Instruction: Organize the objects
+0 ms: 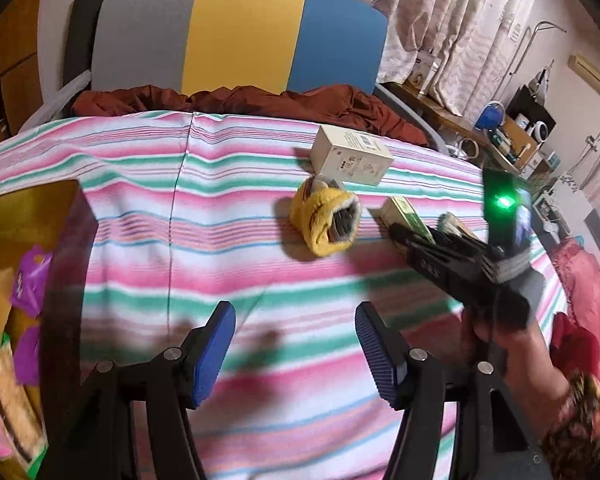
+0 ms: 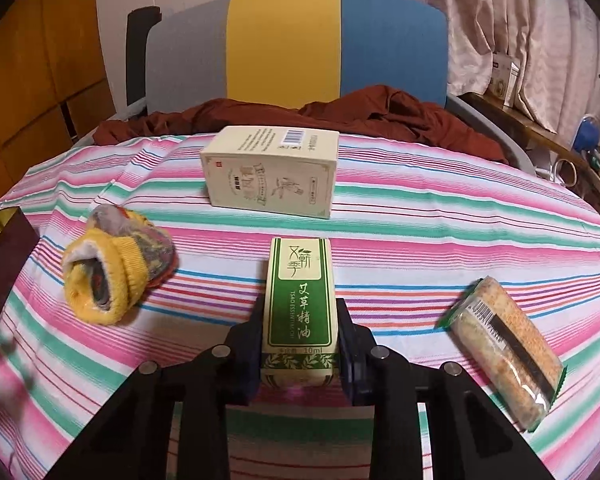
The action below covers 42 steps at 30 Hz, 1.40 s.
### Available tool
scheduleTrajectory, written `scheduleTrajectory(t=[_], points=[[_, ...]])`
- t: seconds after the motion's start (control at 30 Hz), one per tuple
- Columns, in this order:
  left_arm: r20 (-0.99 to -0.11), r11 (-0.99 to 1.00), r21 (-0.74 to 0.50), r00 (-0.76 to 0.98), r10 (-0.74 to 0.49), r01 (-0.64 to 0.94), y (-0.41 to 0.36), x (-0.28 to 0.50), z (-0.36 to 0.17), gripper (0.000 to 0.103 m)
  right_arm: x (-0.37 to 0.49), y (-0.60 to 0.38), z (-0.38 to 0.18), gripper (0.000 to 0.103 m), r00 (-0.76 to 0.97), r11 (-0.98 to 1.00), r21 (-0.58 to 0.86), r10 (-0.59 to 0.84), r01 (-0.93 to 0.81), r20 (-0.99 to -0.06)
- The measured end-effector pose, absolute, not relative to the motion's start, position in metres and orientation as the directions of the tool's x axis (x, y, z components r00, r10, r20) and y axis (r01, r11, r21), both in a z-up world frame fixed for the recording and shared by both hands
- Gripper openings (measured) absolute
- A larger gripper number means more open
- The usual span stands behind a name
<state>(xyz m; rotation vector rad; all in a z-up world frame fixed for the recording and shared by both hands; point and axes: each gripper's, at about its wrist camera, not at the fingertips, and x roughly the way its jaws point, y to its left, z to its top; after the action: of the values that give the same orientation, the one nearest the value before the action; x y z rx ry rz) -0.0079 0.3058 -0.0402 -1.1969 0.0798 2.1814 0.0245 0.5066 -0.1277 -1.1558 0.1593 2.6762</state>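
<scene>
While your right gripper (image 2: 300, 332) is clamped on the green-and-cream essential oil box (image 2: 299, 308), the box lies flat on the striped bedsheet (image 2: 440, 236) with its long axis running straight out between the pads, which press on its two long sides near the end closest to you. Just ahead of that box, a little apart from its far end, a larger cream carton (image 2: 272, 172) lies on its side with a barcode on top. To the left of the gripper sits a rolled yellow sock bundle (image 2: 116, 276), apart from the held box. To the right, a wrapped cracker pack (image 2: 504, 356) lies slanted on the sheet, near the gripper's right finger but not touching it.

Your left gripper (image 1: 296, 354) hangs over bare sheet with its blue pads (image 1: 214, 356) spread wide and nothing between them. Ahead of it and to its right lie the sock bundle and the cream carton. To its left is an open box (image 1: 40, 216) holding purple packets (image 1: 30, 280) and another cracker pack (image 1: 10, 400). Beyond everything, a rumpled rust-red cloth (image 2: 340, 120) lies before a grey, yellow and blue headboard (image 2: 284, 44).
</scene>
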Motion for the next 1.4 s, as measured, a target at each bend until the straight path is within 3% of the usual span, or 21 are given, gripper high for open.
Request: scheduleTrajectory(t=[0.07,0.13,0.4,0.67,0.7,0.77,1.17,1.4], points=[[-0.775,-0.796,-0.237,-0.386,0.5,-0.557,0.317,-0.015,-0.042,0.073,0.026,0.507,-0.128,0.031,-0.666,-0.966,0.016,0.167,-0.26,-0.727],[-0.779,-0.801,-0.212,-0.398,0.485,-0.56,0.328,-0.02,-0.043,0.075,0.027,0.511,-0.129,0.031,-0.662,-0.959,0.025,0.177,-0.284,-0.728],[-0.796,-0.79,-0.088,-0.434,0.423,-0.607,0.382,-0.042,-0.054,0.076,0.032,0.518,-0.129,0.031,-0.66,-0.942,0.034,0.207,-0.333,-0.722],[-0.814,-0.795,-0.088,-0.416,0.405,-0.601,0.408,-0.065,-0.078,0.074,0.032,0.522,-0.131,0.031,-0.66,-0.937,0.046,0.208,-0.347,-0.722],[-0.813,-0.794,-0.086,-0.418,0.406,-0.602,0.408,-0.064,-0.081,0.072,0.032,0.522,-0.131,0.031,-0.66,-0.937,0.048,0.208,-0.347,-0.722],[-0.812,-0.791,-0.103,-0.408,0.417,-0.603,0.407,-0.065,-0.087,0.044,0.032,0.521,-0.132,0.031,-0.66,-0.936,0.048,0.209,-0.349,-0.722],[-0.76,-0.773,-0.098,-0.454,0.465,-0.627,0.382,-0.05,-0.091,0.028,0.032,0.517,-0.13,0.031,-0.667,-0.936,0.006,0.246,-0.352,-0.703],[-0.752,-0.762,-0.064,-0.471,0.461,-0.644,0.372,-0.027,-0.088,0.026,0.034,0.51,-0.126,0.031,-0.682,-0.939,-0.028,0.268,-0.342,-0.681]])
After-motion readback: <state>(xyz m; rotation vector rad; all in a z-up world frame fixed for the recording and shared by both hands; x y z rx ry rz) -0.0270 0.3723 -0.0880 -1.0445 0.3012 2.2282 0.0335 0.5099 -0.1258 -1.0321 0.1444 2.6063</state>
